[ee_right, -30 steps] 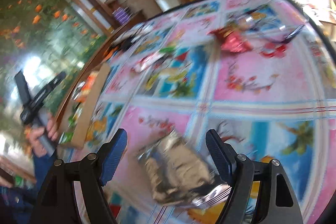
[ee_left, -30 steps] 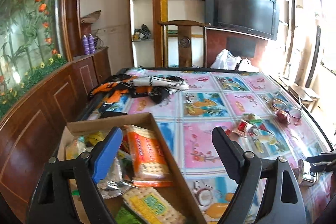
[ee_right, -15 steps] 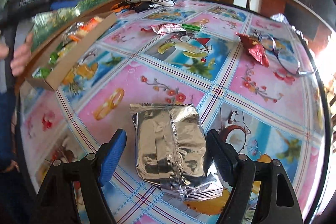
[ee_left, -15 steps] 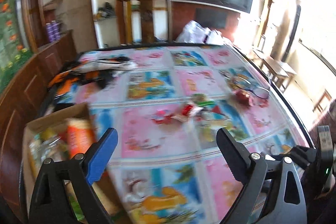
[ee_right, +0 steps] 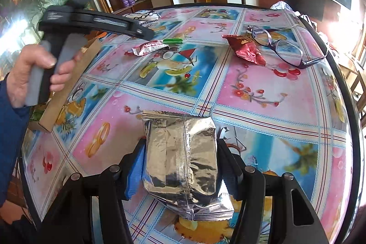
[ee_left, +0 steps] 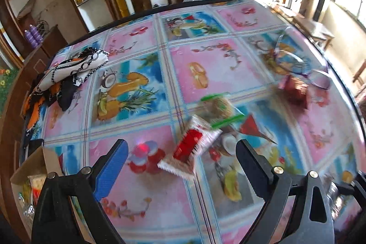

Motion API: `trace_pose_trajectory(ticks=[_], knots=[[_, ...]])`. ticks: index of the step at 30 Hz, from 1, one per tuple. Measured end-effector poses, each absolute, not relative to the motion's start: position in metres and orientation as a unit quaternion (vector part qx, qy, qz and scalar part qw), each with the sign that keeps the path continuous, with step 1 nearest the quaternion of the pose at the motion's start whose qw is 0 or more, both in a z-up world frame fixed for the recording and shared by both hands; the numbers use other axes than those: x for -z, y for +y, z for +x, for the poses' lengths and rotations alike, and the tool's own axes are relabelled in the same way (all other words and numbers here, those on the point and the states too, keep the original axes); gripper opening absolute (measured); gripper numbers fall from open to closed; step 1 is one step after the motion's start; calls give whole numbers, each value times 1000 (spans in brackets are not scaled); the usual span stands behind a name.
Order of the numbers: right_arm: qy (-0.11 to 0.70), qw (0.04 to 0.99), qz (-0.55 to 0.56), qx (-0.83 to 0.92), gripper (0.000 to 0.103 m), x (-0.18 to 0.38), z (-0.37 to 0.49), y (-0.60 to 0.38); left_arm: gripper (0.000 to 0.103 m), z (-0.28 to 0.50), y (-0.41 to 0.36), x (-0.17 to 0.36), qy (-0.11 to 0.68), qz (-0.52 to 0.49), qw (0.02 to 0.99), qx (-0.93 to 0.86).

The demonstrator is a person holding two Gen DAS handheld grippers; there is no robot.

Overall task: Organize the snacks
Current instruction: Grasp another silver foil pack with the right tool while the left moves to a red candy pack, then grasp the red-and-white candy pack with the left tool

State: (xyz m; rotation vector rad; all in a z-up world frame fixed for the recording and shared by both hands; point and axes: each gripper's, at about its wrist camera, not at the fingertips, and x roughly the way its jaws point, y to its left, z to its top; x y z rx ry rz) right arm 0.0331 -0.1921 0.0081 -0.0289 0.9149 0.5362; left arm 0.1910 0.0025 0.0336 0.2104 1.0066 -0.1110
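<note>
Right tongs (ee_right: 180,166) clamped on crinkled silver foil snack bag (ee_right: 180,159), near edge of desk w/ pink-blue fruit-print cloth (ee_right: 263,84). Left tongs (ee_left: 180,164) spread wide, empty, above red-white snack packet (ee_left: 191,145). Brown cardboard box (ee_right: 68,84) at desk's left edge.

No legible text, brand or number in either view. Red-and-white snack packet (ee_left: 191,150) carries print, smeared by motion blur in left wrist view, too small in right wrist view. Left gripper handle (ee_right: 55,15) bears small pale marking, unreadable. Silver foil bag (ee_right: 183,159) shows plain back seam, no lettering.
</note>
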Motion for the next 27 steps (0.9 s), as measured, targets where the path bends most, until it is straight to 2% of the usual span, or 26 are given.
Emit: trace_pose_trajectory(ticks=[3, 9, 11, 12, 17, 27], knots=[[436, 863, -16, -255, 63, -8, 33, -190, 94, 200, 2, -27, 489, 90, 866, 58], [436, 863, -16, -256, 63, -8, 33, -189, 73, 205, -5, -16, 499, 93, 858, 72], [436, 863, -16, -256, 63, -8, 33, -190, 59, 205, -5, -12, 503, 93, 856, 72], [436, 863, -16, -256, 63, -8, 33, -189, 57, 204, -3, -10, 503, 86, 857, 74], [432, 865, -30, -252, 63, -8, 32, -185, 28, 196, 1, -10, 499, 67, 861, 68], [420, 876, -48, -231, 63, -7, 32, -185, 25, 132, 2, -8, 488, 31, 871, 54]])
